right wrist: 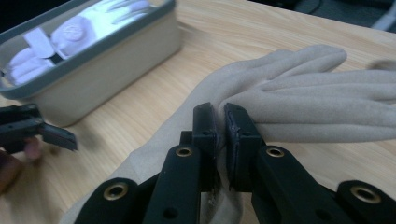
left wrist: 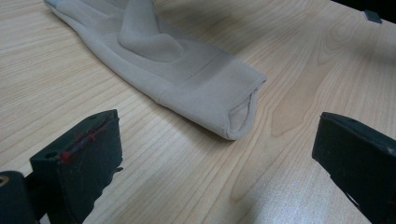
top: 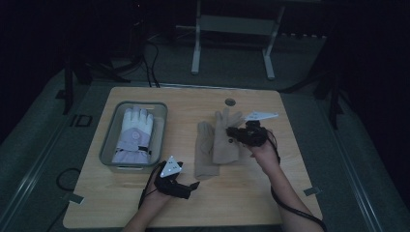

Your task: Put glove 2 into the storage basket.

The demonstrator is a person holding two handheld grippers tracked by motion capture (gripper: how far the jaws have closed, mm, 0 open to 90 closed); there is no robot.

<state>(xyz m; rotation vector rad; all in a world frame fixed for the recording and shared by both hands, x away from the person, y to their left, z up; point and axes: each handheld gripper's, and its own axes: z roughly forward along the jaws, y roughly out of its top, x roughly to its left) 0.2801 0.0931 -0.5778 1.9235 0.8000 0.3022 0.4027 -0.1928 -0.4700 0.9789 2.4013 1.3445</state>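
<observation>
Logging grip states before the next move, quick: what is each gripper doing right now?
Left gripper: open, nothing between its jaws, near the cuff of one beige glove.
Right gripper: shut on the other beige glove.

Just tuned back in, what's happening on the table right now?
A person is sorting gloves with two handheld grippers. The right gripper is shut on the fabric of one beige glove, pinching it near the palm. A second beige glove lies flat on the table beside it. The left gripper waits open near that glove's cuff, touching nothing. A white glove already lies in the grey bin at the left.
</observation>
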